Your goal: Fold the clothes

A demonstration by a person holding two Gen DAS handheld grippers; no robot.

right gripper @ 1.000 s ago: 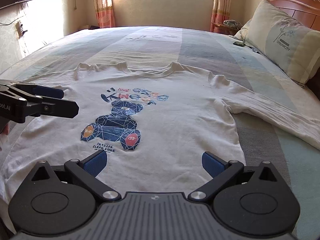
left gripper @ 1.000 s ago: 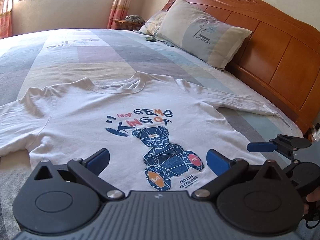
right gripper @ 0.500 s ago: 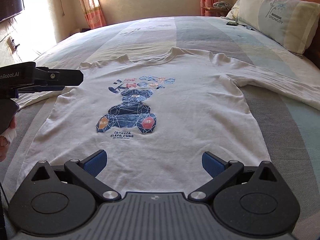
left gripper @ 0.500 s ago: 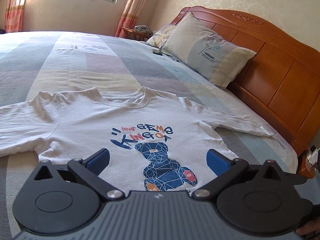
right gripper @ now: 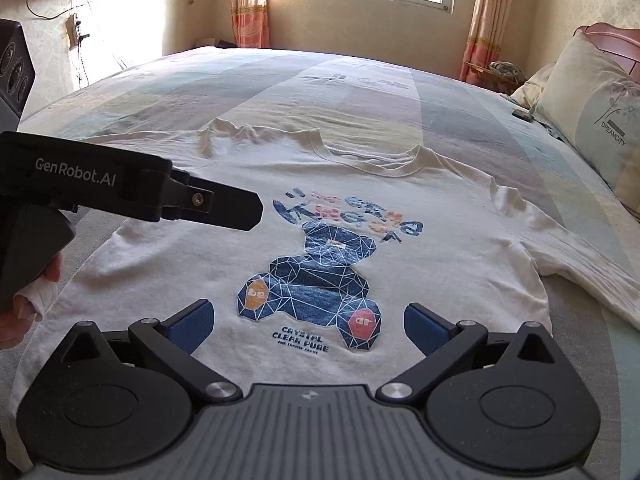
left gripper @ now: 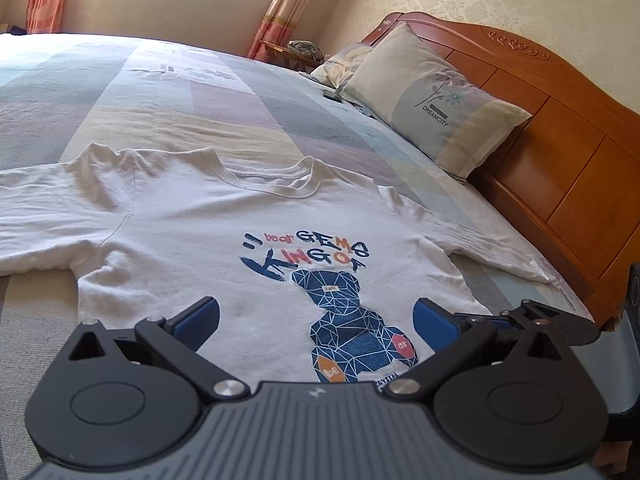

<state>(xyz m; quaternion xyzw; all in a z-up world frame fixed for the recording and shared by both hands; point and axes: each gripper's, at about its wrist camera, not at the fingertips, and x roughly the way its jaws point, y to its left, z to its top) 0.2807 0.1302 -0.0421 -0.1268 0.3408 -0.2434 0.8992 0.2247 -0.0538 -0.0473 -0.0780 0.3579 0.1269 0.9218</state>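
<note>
a: how far is the folding, what do you think?

b: i judge it is not begun. nearest to us, the left gripper (left gripper: 316, 320) is released, its blue pads spread wide, and nothing is between them. the right gripper (right gripper: 306, 320) is the same, released and empty. both hang over the lower part of the shirt (right gripper: 420, 288), near the hem, without touching it as far as i can see.

a: and the shirt itself?

b: it lies flat on the bed (right gripper: 280, 92), print side up, with the bear print (right gripper: 316, 280) in the middle. the hem is toward the near edge of the bed, the collar (right gripper: 364, 160) toward the far edge.

a: are the sleeves folded in?

b: no. the right sleeve (right gripper: 592, 268) is stretched out toward the headboard side, and the left sleeve (left gripper: 48, 216) goes out to the other side. no fold is visible anywhere, only small wrinkles at the left shoulder.

a: so everything is left?

b: yes, i think so: sleeves in, sides in, then hem up to collar. farther away, at the headboard side, a pillow (left gripper: 440, 104) leans on the headboard (left gripper: 560, 160), well apart from the shirt.
</note>
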